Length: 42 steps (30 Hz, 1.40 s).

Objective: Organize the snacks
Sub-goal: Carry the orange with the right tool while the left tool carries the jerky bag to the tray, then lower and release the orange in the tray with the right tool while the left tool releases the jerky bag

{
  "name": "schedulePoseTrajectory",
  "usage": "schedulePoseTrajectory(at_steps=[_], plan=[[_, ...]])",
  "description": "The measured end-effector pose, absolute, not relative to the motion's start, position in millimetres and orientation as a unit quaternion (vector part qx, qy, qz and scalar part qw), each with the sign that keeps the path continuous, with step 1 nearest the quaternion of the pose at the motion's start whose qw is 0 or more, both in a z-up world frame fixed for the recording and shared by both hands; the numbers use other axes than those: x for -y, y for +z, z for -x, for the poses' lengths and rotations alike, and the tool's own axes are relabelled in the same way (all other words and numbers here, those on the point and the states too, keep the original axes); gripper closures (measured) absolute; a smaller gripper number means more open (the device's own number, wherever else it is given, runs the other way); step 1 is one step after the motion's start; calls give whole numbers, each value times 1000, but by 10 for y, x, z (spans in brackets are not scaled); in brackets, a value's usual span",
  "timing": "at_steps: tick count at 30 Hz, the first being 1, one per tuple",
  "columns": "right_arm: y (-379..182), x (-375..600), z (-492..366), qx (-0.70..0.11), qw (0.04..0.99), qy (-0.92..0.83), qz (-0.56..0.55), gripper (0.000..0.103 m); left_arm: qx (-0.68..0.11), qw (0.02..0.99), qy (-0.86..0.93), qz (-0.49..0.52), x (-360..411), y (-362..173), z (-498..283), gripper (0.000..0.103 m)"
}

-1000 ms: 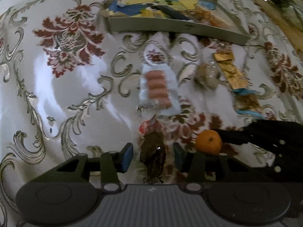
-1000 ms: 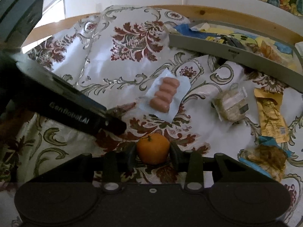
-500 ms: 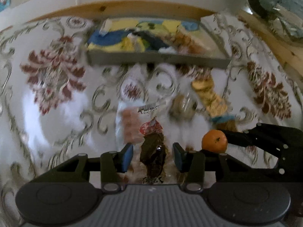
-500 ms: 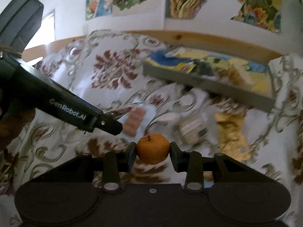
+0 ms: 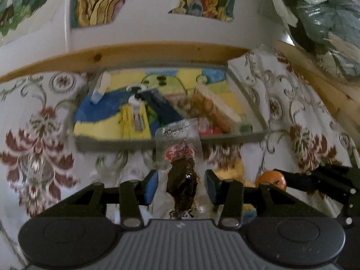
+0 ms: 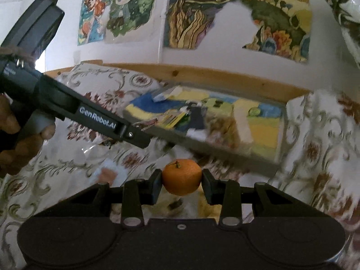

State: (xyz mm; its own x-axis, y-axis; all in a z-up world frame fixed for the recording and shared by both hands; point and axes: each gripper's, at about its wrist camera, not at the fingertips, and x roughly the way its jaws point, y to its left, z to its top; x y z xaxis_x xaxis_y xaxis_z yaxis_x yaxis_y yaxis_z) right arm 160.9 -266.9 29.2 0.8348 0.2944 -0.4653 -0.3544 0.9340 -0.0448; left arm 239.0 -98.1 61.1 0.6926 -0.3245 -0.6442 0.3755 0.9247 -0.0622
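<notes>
My left gripper (image 5: 181, 184) is shut on a clear packet (image 5: 180, 155) with a dark dried snack and a red label, held up in front of the grey tray (image 5: 112, 145). The tray has a colourful lining and holds several snacks. My right gripper (image 6: 182, 181) is shut on a small orange tangerine (image 6: 182, 176), lifted above the cloth just short of the tray's near wall (image 6: 225, 153). In the left wrist view the tangerine (image 5: 271, 178) shows at the right, between the right gripper's fingertips. In the right wrist view the left gripper (image 6: 144, 139) reaches in from the left toward the tray.
A floral cloth (image 5: 40, 148) covers the surface. A wooden rail (image 5: 135, 51) and a wall with pictures lie behind the tray. A blurred sausage packet (image 6: 105, 174) lies on the cloth at the left. A person's hand (image 6: 13, 139) holds the left gripper. Bags (image 5: 319, 22) hang at upper right.
Both grippers have lifted off the cloth and moved toward the tray, each carrying its item. The views have tilted up, and the tray and wall now fill them.
</notes>
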Motion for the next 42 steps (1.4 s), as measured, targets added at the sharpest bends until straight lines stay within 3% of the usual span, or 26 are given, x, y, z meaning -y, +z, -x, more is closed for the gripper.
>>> schedulePoseTrajectory(at_steps=[19,42], plan=[[500,2918,-2581,-183,973,119,70,63,-311,933,-180,-32,1298,725,-3400,54],[92,3413,-3012,-233,971,37,36,63,-327,929,-165,-52,1822,434,-3878,53]])
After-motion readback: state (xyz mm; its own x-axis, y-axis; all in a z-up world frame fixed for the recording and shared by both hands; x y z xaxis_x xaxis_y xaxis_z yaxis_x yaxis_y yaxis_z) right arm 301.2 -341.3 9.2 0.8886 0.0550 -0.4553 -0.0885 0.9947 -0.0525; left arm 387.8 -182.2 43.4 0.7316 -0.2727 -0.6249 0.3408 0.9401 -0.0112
